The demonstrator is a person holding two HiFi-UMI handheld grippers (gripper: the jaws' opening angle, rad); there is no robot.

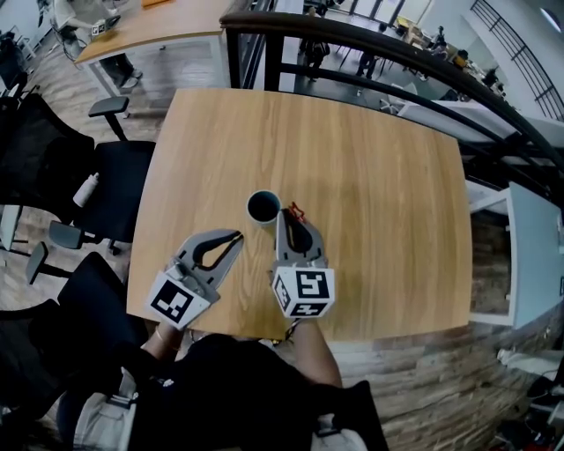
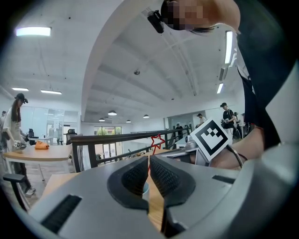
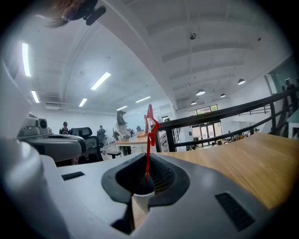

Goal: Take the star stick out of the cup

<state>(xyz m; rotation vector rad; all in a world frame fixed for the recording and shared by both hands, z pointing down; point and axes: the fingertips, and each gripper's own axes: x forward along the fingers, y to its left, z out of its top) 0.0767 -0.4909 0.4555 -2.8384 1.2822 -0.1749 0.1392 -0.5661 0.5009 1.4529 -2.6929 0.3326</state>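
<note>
Table (image 1: pixel 370 220) near edge: our right gripper (image 1: pixel 294 220) pinches the star stick (image 3: pixel 149 135), left gripper (image 1: pixel 231 240) closed, empty; a snag could tip the cup (image 1: pixel 263 207).

You have square light-wood table (image 1: pixel 370 203). Black office chairs (image 1: pixel 110 189) on your left. Dark railing (image 1: pixel 379 44) beyond far edge. Second table (image 1: pixel 154 26) far left.

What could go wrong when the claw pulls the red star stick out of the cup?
1. The star stick is very thin, and the right gripper pinches it well below the star. It might slip or tilt as it rises.
2. The left gripper is shut and apart from the cup, so nothing holds the cup. If the stick drags on the rim, the cup could tip or slide.
</note>
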